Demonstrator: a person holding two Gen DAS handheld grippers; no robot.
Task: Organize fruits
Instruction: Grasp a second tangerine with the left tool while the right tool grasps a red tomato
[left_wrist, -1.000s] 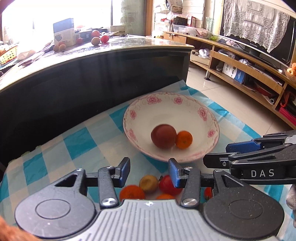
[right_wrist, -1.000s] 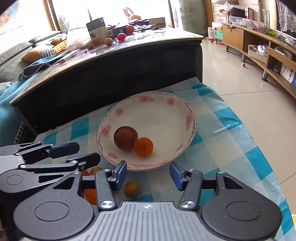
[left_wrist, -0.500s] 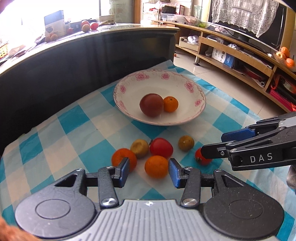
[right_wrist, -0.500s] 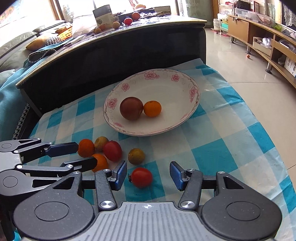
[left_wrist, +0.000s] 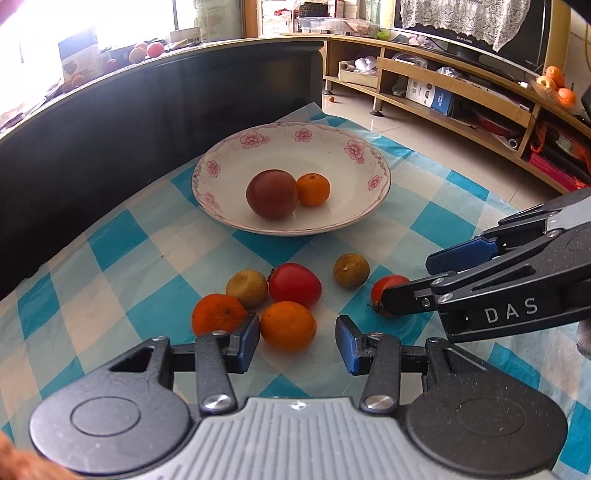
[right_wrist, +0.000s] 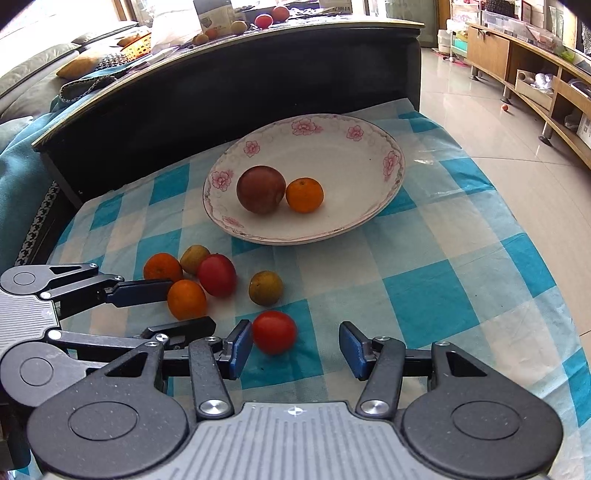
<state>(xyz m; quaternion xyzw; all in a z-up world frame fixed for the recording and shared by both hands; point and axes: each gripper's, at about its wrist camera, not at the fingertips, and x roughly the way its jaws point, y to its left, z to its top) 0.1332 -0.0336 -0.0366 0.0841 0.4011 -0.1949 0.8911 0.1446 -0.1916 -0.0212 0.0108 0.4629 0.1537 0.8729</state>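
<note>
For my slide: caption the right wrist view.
Open right gripper nears a small tomato; five more fruits wait on the checked cloth, two in the plate.

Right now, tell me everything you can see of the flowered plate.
The plate is a wide, shallow white dish, ceramic by its gloss, with pink flowers and a thin scrolled line round the rim. It sits level on the blue-and-white checked cloth, against the dark table edge. Inside, a dark red-brown fruit and a small orange lie touching. No gripper touches it.

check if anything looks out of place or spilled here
Nothing is spilled or damaged. The flowered plate holds only two fruits; six more lie loose on the checked cloth, including a red tomato sitting apart.
</note>
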